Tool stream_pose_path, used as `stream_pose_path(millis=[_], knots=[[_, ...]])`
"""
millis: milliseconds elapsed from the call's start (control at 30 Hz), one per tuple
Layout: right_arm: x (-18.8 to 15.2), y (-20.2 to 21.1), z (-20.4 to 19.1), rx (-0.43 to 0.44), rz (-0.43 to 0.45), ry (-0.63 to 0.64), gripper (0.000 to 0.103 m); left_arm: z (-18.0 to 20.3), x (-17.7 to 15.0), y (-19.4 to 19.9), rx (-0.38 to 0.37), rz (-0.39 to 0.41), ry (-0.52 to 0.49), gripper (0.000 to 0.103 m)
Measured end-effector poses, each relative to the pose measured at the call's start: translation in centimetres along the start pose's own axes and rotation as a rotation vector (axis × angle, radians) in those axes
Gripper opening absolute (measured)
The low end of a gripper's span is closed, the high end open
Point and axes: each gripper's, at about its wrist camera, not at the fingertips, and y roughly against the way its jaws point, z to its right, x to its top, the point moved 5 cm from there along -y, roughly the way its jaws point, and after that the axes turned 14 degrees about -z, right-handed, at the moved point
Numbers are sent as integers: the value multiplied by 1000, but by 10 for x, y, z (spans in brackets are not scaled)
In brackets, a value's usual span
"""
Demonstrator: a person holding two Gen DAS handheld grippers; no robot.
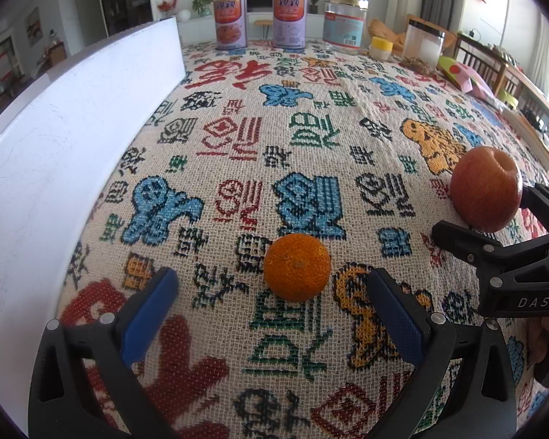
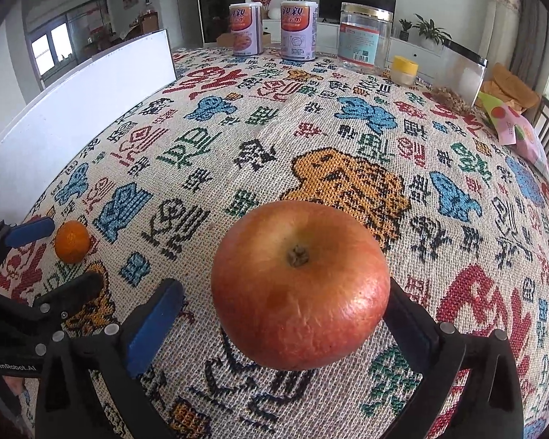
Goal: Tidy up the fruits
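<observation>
The round red apple [image 2: 300, 285] was seen between the released right tool's [image 2: 285, 314] blue pads, the small orange tangerine [image 1: 296, 267] just ahead of the released left tool [image 1: 271, 314] on the patterned woven counter [image 1: 311, 128].

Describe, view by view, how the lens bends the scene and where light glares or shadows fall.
Left wrist view: the white board bows into a curve, corners go dark, and the orange is sharp. Right wrist view: the tablecloth bulges, and the apple shows a soft sheen with a shadow beneath.
</observation>
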Motion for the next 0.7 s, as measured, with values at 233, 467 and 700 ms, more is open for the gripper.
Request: stream_pose_path(millis=[233,467,700], knots=[[0,0,-1,-3,0,1,103,1,0,3,-65,2,-22,102],[0,0,-1,2,1,-8,103,-20,-15,18,-226,32,-37,100],[0,0,0,6,1,-10,103,-3,5,8,-111,24,-77,64]])
